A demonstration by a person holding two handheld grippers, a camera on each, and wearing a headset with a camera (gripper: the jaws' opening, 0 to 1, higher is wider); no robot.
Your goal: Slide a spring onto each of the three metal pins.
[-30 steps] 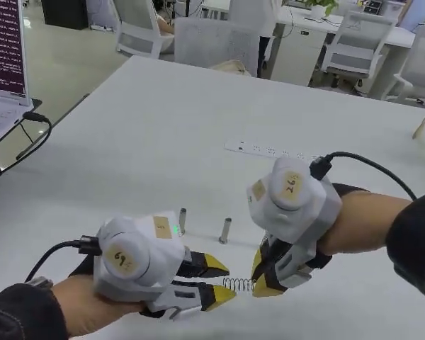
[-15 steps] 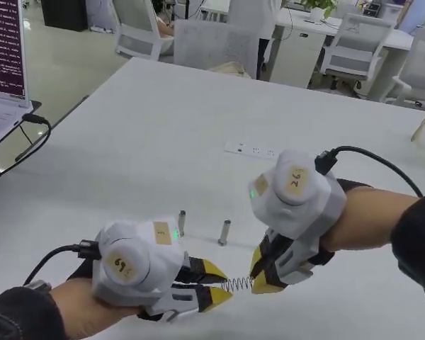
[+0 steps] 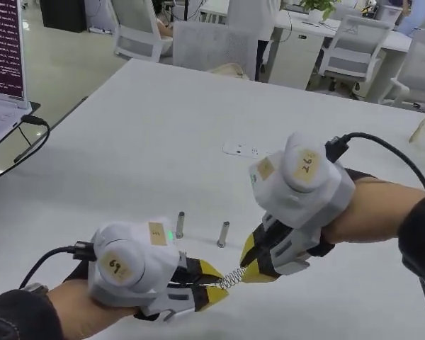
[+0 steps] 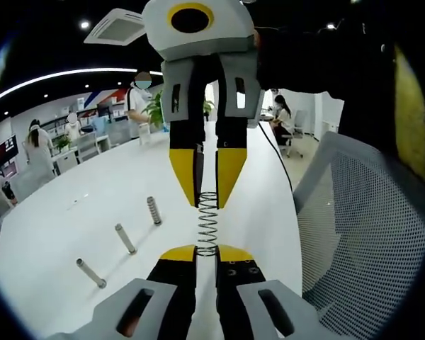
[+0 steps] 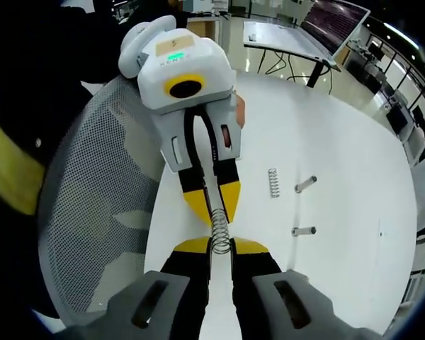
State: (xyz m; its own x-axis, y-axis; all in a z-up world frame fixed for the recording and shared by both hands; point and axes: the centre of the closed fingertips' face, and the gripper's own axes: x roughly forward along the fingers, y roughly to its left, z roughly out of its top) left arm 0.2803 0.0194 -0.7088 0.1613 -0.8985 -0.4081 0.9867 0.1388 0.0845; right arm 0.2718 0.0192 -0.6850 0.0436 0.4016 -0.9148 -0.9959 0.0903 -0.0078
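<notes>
A small metal coil spring (image 3: 231, 278) is held off the white surface (image 3: 163, 127), stretched between the two grippers. One end is grasped in the clenched yellow-tipped jaws of the left gripper (image 3: 218, 283), and the other end is pinched in the closed jaws of the right gripper (image 3: 249, 265). In the head view the spring is tilted, higher at the right gripper's end. In the left gripper view the left gripper (image 4: 206, 251) is seen at the bottom with the spring (image 4: 207, 225) running straight up to the right gripper (image 4: 207, 203). In the right gripper view the right gripper (image 5: 219, 246) is seen gripping the spring (image 5: 219, 232), with the left gripper (image 5: 216, 214) opposite it. Two short grey metal pins (image 3: 180, 224) (image 3: 223, 234) are seen standing upright on the surface just beyond the grippers, apart from the held spring. The same pins are seen in the left gripper view (image 4: 90, 273) (image 4: 125, 239) and in the right gripper view (image 5: 304, 184) (image 5: 302, 231). A second coiled spring (image 4: 154, 210) (image 5: 273, 182) is seen upright in line with them; whether a pin is inside it cannot be told. A white power strip (image 3: 249, 150) is seen lying further back on the surface. A grey mesh chair (image 4: 354, 227) is seen beside the surface.
</notes>
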